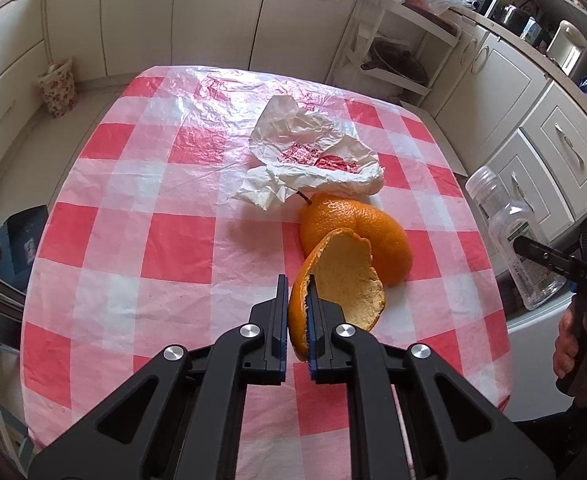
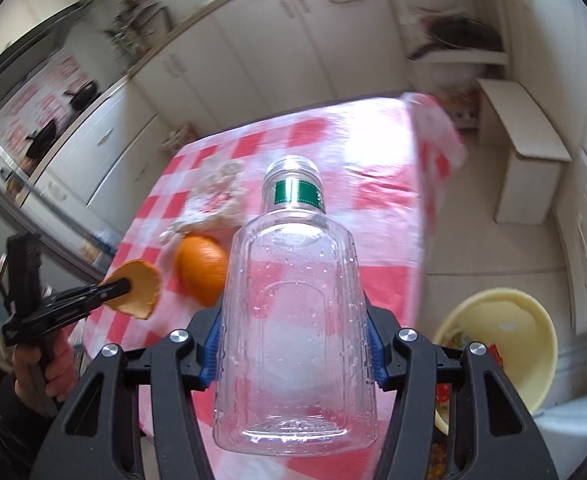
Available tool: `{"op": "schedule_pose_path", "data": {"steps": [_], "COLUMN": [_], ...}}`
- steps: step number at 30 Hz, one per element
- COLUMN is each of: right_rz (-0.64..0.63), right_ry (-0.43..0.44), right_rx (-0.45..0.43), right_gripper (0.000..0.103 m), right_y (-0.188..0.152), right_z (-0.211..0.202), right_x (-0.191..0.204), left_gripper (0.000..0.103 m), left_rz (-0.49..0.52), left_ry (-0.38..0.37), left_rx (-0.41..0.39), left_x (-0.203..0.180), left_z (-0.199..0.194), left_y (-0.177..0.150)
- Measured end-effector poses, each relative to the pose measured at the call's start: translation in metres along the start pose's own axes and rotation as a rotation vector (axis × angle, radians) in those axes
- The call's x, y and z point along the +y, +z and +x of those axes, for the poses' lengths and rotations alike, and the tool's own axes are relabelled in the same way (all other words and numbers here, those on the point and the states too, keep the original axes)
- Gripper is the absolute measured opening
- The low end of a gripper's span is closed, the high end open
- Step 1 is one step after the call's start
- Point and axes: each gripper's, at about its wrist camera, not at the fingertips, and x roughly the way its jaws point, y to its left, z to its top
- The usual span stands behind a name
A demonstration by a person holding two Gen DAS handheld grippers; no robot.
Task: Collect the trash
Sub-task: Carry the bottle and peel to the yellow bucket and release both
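Note:
My left gripper (image 1: pixel 297 280) is shut on the rim of a curved orange peel (image 1: pixel 341 280) and holds it just above the red-and-white checked tablecloth (image 1: pixel 153 240). A larger orange peel (image 1: pixel 357 228) lies dome-up on the cloth behind it, touching a crumpled white wrapper (image 1: pixel 313 148). My right gripper (image 2: pixel 293 344) is shut on a clear empty plastic bottle (image 2: pixel 293 320) with a green neck band, held in the air past the table's right edge. The left wrist view shows that bottle (image 1: pixel 509 232) at the far right. The right wrist view shows the left gripper (image 2: pixel 121 286) with its peel (image 2: pixel 141 288).
A pale yellow bowl (image 2: pixel 501 344) with some colourful scraps inside sits on the floor, low and right of the table. A cardboard box (image 2: pixel 529 152) stands further back on the floor. A floral bag (image 1: pixel 57 88) leans against the white cabinets beyond the table's far left corner.

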Motion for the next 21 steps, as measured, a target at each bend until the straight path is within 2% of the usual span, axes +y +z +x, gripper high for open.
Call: {"op": "schedule_pose_path", "data": {"steps": [4,7,13,15,18,21], "right_rz": [0.147,0.212,0.332,0.366,0.432,0.453], "right_ry": [-0.056,-0.127,-0.229,-0.258,-0.281,-0.227], "right_rx": [0.019,0.053,0.136,0.157,0.108,-0.044], "right_gripper": [0.055,0.055,0.055,0.061,0.064,0.064], "right_y": [-0.011,-0.022,-0.042,-0.044,-0.041,-0.025], "right_z": [-0.004,-0.002,0.014,0.018,0.004,-0.033], "right_x": [-0.049,-0.08,-0.135,-0.151,-0.165,-0.156], "left_gripper": [0.007,0.007,0.007,0.007,0.007,0.007], "left_rz": [-0.005,0.01,0.046,0.066,0.095,0.108], "left_ry": [-0.057,-0.101,-0.167,-0.174,-0.179,-0.196], "left_rx": [-0.044,-0.069,-0.073,-0.075,-0.071,-0.059], "left_x": [-0.015,-0.034,-0.069,-0.08,-0.092,-0.106], "left_z": [-0.011,-0.016,-0.01,-0.007,-0.002,0.003], "left_y": [0.006,0.01,0.01,0.008,0.005,0.004]}}
